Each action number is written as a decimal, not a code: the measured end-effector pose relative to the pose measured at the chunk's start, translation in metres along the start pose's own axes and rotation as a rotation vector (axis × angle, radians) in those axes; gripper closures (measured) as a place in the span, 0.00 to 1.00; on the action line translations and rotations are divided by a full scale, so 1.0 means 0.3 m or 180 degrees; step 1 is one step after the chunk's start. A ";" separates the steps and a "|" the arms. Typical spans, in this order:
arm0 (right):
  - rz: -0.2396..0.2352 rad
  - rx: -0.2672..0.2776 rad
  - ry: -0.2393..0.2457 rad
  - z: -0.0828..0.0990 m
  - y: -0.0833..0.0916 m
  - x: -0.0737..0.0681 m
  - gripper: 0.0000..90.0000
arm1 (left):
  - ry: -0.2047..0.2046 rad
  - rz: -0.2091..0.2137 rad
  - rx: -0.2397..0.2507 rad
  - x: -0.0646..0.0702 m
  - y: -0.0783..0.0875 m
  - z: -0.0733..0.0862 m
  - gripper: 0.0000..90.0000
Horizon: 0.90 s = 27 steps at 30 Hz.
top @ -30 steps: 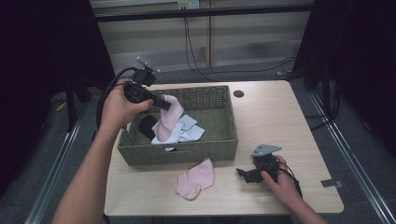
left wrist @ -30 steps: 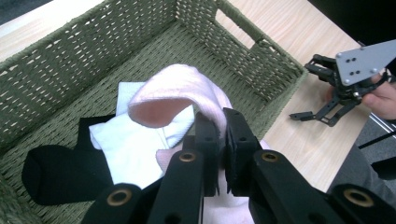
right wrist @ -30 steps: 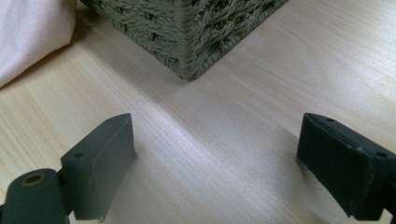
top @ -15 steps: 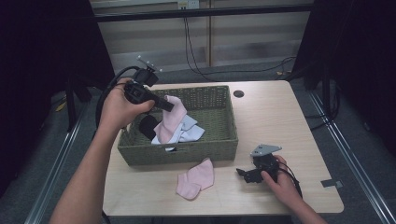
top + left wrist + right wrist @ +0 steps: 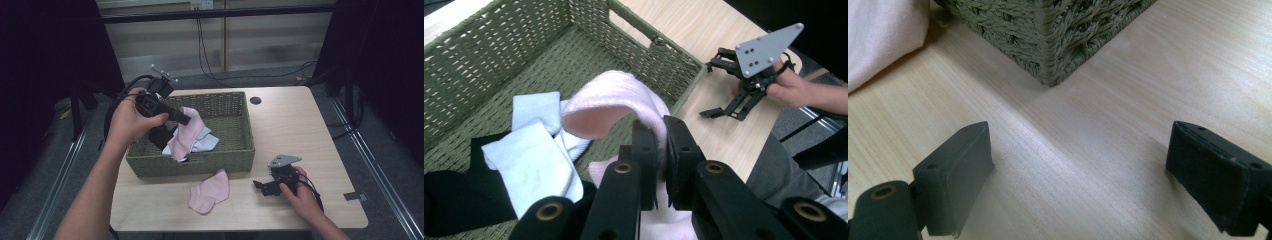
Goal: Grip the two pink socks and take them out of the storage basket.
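Observation:
A green wicker basket (image 5: 235, 150) stands on the wooden table (image 5: 300, 125). My left gripper (image 5: 186, 120) hangs over the basket's left half, shut on a pink sock (image 5: 184, 136) that droops from its jaws; the left gripper view has this pink sock (image 5: 624, 100) pinched between the jaws above the basket floor (image 5: 499, 60). White socks (image 5: 536, 150) and a black sock (image 5: 454, 195) lie in the basket. A second pink sock (image 5: 210, 191) lies on the table in front of the basket. My right gripper (image 5: 260, 186) rests open on the table at the front right, jaws wide apart with nothing between them.
A round dark hole (image 5: 256, 100) sits in the table behind the basket. In the right gripper view the basket's corner (image 5: 1058, 45) is just ahead, with pink cloth (image 5: 878, 35) at the far left. A piece of tape (image 5: 351, 196) marks the table's right edge.
My left gripper has lifted the pink sock a little higher over the basket and shifted slightly right. The right gripper has stayed in place.

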State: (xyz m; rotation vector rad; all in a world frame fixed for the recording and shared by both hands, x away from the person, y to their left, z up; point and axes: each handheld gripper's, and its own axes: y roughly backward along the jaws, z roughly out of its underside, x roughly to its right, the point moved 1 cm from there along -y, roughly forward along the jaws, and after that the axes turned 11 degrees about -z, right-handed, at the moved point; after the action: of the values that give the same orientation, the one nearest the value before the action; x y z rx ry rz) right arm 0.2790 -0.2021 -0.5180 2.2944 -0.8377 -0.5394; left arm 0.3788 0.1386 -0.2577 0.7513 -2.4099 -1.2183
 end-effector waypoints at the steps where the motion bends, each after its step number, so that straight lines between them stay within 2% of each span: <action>1: 0.0000 0.0001 0.0005 0.000 0.000 0.000 0.12 | 0.0000 0.0008 -0.0002 0.006 0.000 0.002 0.94; 7: -0.0006 0.0002 -0.0002 0.000 0.000 0.000 0.12 | -0.0090 0.0073 0.0017 0.041 -0.002 0.013 0.93; 8: 0.0000 0.0001 0.0004 0.000 0.000 0.000 0.12 | -0.0139 0.0081 0.0004 0.044 -0.002 0.013 0.93; 11: 0.0000 0.0001 0.0004 0.000 0.000 0.000 0.12 | -0.0125 0.0096 0.0009 0.062 -0.007 0.016 0.93; 13: -0.0003 0.0002 0.0004 0.000 0.000 0.000 0.12 | -0.0140 0.0105 0.0007 0.070 -0.012 0.019 0.93; 14: 0.0000 0.0001 0.0006 0.000 0.000 0.000 0.12 | -0.0192 0.0114 0.0006 0.070 -0.015 0.020 0.93; 18: -0.0001 -0.0003 -0.0009 0.000 0.000 -0.001 0.12 | -0.0199 0.0177 0.0021 0.096 -0.036 0.030 0.92; 24: -0.0009 -0.0007 0.0003 0.001 0.000 0.000 0.12 | -0.0348 0.0233 0.0044 0.154 -0.058 0.040 0.92; 25: -0.0003 -0.0008 0.0004 0.000 0.000 0.000 0.12 | -0.0344 0.0259 0.0058 0.168 -0.065 0.043 0.92; 27: -0.0003 -0.0008 0.0006 0.000 0.001 0.000 0.12 | -0.0427 0.0310 0.0067 0.202 -0.086 0.053 0.90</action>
State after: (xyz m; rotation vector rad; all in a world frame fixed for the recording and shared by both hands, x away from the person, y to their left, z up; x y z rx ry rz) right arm 0.2790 -0.2023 -0.5180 2.2927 -0.8346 -0.5385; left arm 0.3299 0.1002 -0.2841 0.5674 -2.5381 -1.2428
